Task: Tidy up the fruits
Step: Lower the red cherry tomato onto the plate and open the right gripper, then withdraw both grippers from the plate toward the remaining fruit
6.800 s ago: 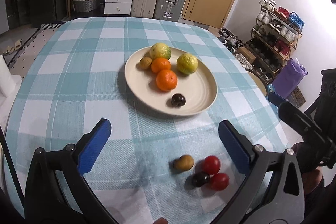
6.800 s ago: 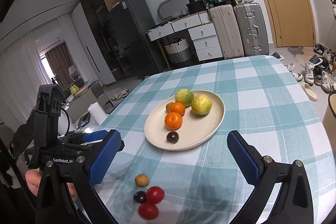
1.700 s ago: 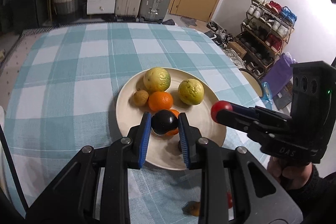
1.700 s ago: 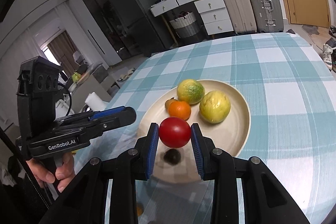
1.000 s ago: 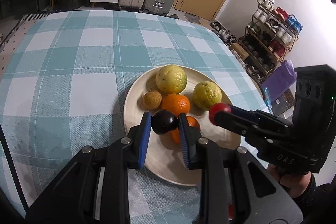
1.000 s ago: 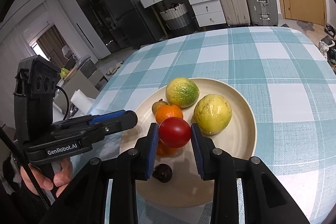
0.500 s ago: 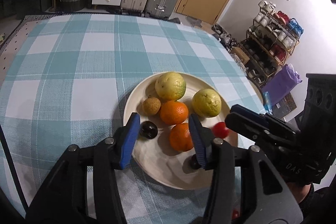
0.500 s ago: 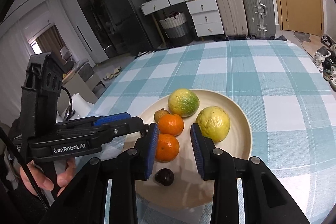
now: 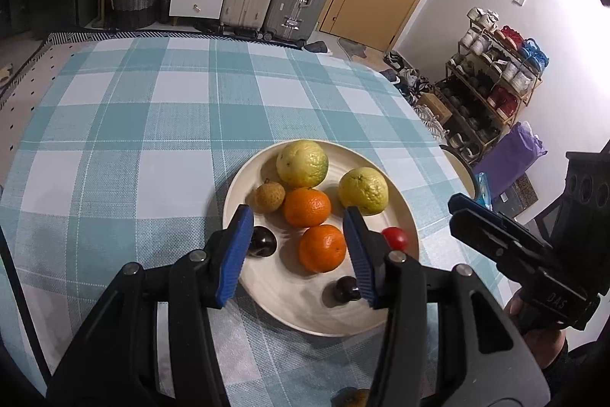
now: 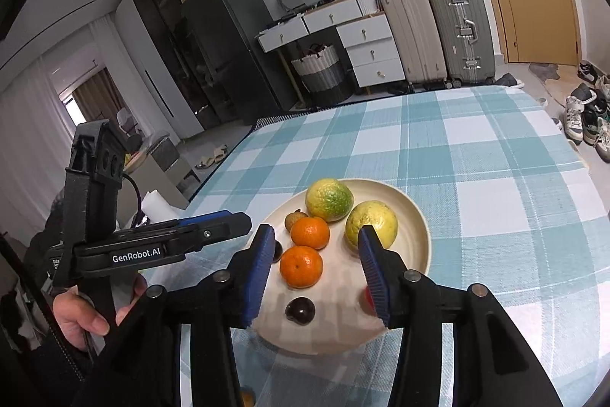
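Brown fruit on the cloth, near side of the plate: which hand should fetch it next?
Probably left. Both are open and empty; the brown fruit lies almost under the left tongs, but well off to the left of the right tongs.

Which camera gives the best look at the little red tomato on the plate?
The left wrist view: the red tomato sits almost fully visible on the plate. In the right wrist view, the right gripper finger hides all but a red sliver.

Both hand-held grippers [image 9: 301,250] [image 10: 316,266] parted, empty-jawed
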The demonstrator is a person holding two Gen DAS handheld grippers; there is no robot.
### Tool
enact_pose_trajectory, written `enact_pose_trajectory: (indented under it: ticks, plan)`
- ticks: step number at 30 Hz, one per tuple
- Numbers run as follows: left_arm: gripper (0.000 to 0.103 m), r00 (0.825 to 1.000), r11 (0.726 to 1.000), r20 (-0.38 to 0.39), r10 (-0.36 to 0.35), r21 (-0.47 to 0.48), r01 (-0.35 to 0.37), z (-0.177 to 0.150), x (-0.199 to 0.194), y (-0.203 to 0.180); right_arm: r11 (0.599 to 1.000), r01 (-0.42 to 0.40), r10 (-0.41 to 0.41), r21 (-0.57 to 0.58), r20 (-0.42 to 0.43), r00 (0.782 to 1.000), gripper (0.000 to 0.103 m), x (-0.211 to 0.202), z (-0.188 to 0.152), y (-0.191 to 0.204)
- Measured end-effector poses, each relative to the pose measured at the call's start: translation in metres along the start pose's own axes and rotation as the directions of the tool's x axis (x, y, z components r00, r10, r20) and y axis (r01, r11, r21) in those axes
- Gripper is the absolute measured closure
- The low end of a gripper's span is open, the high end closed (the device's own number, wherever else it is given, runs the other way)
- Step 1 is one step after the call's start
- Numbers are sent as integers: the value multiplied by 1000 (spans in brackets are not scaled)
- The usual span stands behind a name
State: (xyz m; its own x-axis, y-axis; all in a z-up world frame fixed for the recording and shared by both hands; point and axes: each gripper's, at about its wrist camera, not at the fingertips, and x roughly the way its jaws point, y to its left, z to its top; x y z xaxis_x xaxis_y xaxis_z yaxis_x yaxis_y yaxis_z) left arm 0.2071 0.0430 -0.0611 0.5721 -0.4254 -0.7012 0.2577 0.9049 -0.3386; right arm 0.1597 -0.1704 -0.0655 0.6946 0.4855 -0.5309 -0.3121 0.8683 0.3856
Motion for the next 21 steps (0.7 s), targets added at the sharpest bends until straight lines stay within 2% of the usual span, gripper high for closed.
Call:
enact_pose_trajectory:
  ticks: [2,4,9,11,12,13,14,16,21]
  plan:
    - [56,1000,1000,8,-4,-1,4,0,-4,-2,1000,-4,4,8,9,1000,54,-5,0,-1]
    - [49,1000,1000,20,-2,-4,2,-1,-10,-5,1000,-5,5,12,17,1000,52,-10,-1,0]
    - [47,999,1000,53,5,-5,-5,-4,-23,-13,1000,-9,9,-5,42,999,51,-22,-8,2]
    - [42,997,1000,69,18,6,-19,-7,-30,-19,1000,-14,15,-11,43,999,50,-26,-11,3]
    - [35,996,999,79,32,11,-33,-10,-33,-22,1000,-13,13,-15,46,999,48,-28,-13,4]
    - [27,995,999,88,52,9,-53,-12,-35,-24,1000,-9,9,-17,49,999,43,-31,-14,5]
    - [25,993,998,95,67,7,-68,-14,-38,-26,1000,-3,4,-18,54,999,33,-32,-15,6]
    - [23,992,997,100,75,14,-77,-19,-42,-32,1000,7,-6,-22,77,997,25,-39,-17,8]
    - [19,980,986,112,164,21,-168,-27,-51,-45,999,13,-10,-30,91,996,14,-49,-19,12]
